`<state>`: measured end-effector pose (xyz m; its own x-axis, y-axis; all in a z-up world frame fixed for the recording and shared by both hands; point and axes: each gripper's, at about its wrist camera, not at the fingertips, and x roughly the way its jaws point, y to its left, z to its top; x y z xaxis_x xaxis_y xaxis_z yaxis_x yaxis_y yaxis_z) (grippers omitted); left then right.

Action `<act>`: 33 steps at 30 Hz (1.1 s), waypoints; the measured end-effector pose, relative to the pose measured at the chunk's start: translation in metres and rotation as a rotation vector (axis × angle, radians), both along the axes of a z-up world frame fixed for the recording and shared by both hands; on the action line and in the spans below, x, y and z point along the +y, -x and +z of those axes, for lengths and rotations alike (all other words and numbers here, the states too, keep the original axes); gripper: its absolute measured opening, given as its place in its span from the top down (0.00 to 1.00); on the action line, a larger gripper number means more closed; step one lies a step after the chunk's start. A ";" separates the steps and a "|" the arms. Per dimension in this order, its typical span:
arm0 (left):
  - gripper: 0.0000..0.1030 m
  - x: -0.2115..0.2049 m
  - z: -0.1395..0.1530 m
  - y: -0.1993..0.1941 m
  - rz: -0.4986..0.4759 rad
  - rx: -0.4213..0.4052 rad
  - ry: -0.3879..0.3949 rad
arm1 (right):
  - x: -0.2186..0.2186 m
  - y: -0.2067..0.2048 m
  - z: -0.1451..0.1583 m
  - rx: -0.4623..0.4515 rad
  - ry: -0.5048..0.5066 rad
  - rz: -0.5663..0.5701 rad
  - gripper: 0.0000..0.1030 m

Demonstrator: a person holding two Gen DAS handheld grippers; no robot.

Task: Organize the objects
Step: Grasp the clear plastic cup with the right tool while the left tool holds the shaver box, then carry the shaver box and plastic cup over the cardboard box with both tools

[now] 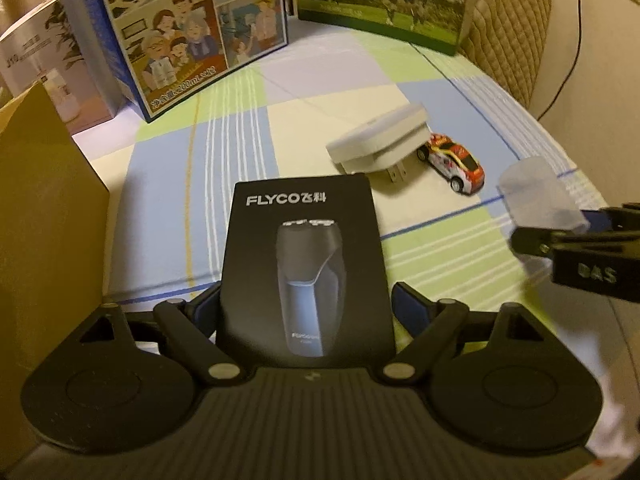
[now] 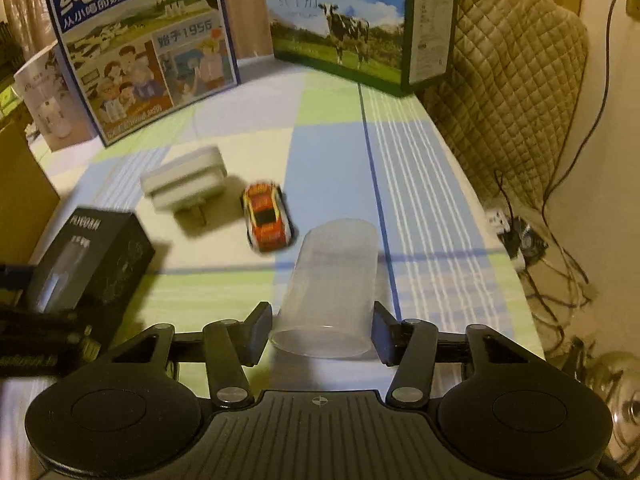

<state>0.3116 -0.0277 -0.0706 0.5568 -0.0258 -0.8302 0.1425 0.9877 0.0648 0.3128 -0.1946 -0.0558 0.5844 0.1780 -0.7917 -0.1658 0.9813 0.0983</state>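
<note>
Left gripper (image 1: 306,300) clamped on black shaver box (image 1: 306,264), held above checked cloth (image 1: 240,148). Right gripper (image 2: 322,332) closed on clear cup (image 2: 332,284), mouth toward camera. White plug (image 1: 380,140) and toy car (image 1: 454,162) lie touching, mid-cloth. Milk cartons (image 2: 148,52) behind.

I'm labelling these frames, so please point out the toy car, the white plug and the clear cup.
toy car (image 2: 267,216): right wrist view, on its roof.
white plug (image 1: 378,139): left wrist view, on its body.
clear cup (image 2: 332,280): right wrist view, on its side wall.
</note>
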 end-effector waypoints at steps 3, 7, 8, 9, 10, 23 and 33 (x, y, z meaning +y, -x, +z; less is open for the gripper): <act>0.25 0.000 0.000 0.005 -0.007 0.008 0.008 | -0.003 0.007 0.002 -0.003 -0.048 0.006 0.52; 0.25 -0.002 0.000 0.017 -0.012 0.014 0.001 | -0.003 0.004 0.002 -0.038 -0.051 -0.022 0.40; 0.25 -0.002 0.000 0.019 -0.010 0.013 0.001 | -0.002 0.002 0.001 -0.042 -0.051 -0.023 0.39; 0.25 -0.002 0.000 0.019 -0.008 0.012 0.000 | -0.001 0.001 0.001 -0.046 -0.047 -0.023 0.39; 0.24 -0.002 0.000 0.018 -0.005 0.014 -0.002 | 0.001 -0.001 0.000 -0.046 -0.035 -0.017 0.39; 0.26 -0.001 0.001 0.019 0.006 0.026 0.017 | 0.004 0.001 -0.001 -0.032 0.047 0.009 0.52; 0.27 0.002 0.033 0.051 0.007 0.013 0.066 | 0.007 0.034 0.029 -0.078 -0.029 0.000 0.52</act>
